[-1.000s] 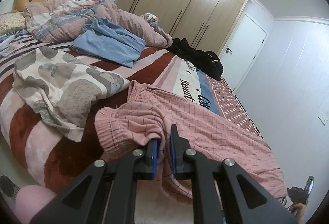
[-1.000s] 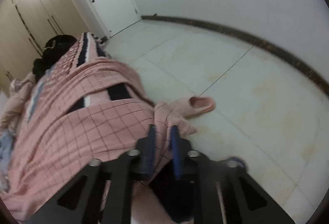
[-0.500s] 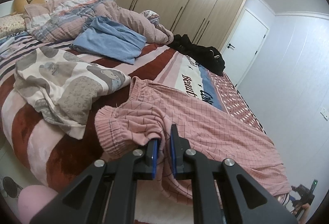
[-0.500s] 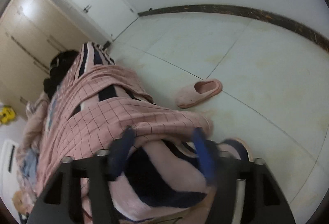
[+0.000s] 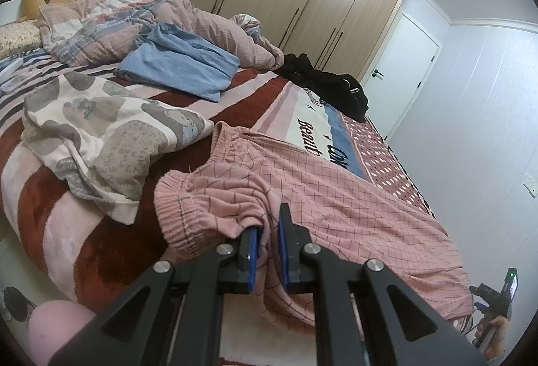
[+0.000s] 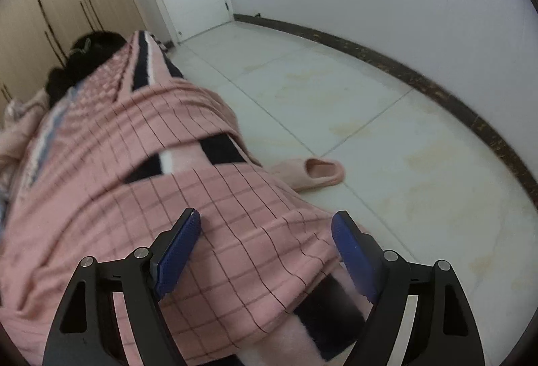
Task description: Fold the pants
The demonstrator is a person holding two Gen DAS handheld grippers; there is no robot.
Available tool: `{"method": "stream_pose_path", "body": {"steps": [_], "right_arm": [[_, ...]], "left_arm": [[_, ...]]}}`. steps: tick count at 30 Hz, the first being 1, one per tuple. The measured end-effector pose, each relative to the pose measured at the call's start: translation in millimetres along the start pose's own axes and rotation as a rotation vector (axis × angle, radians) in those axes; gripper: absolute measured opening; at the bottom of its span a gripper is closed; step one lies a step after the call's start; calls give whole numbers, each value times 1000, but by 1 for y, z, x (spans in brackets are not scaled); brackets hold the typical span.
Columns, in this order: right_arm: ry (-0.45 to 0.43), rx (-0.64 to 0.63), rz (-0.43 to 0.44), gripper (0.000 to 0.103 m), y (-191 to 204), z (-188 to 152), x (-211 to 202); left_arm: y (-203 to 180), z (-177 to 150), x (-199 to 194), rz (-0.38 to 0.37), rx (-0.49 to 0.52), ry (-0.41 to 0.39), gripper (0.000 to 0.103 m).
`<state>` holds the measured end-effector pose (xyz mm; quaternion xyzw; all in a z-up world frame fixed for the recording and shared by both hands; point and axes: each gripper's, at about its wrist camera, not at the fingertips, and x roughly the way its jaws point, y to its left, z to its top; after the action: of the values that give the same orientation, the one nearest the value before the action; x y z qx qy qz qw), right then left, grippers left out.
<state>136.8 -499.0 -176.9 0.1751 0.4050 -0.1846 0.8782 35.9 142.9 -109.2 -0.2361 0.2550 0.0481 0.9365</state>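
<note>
Since a second ago, the right claw (image 6: 265, 251) has let go of the hem: its jaws have just been opening and now stand spread, the pink checked pants (image 6: 188, 197) lying under them with neither pad pressing the cloth. Left claw (image 5: 267, 251) has not shifted; its jaws are pressed together, pinching a fold of the same pants (image 5: 322, 208) just beside the ribbed waistband (image 5: 175, 214).

These pants lie stretched along the near edge of the bed (image 5: 67, 231), long axis running left to right in the left wrist view, waistband at the left, leg ends at the right, draped over the bed's corner above the floor (image 6: 370, 117) and a pink slipper (image 6: 316, 172).

So the leg ends sit directly below the right claw, which is far nearer them; my guess is it regrips there, carrying them toward the waistband.
</note>
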Motion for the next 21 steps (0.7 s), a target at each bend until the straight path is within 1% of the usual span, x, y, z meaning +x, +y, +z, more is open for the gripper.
{"method": "stream_pose_path", "body": {"steps": [4,9,11,13,15,19,21], "right_arm": [[-5,32,-41,77,-19,-10,-7],[33,87,-28,77,-54,-28,-15],[42,88,-41,77,-60,-28,-18],[45,98,-30,77,-60,-28,-20],[30,122,32,77,-55,-25,-27],[-5,79,64,77,-21,-18,-35],[-12,37,70,81,1,-17,-35]], "left_arm": [[3,-1,1,-5,-1,6,8],[6,-1,4,-10,-5,12,8],[7,-1,5,-13,-6,14,9],[8,-1,5,-17,-9,14,9],[9,-1,5,-20,-11,14,9],[8,0,4,-25,-8,14,9],[10,-1,5,-28,-9,15,9]]}}
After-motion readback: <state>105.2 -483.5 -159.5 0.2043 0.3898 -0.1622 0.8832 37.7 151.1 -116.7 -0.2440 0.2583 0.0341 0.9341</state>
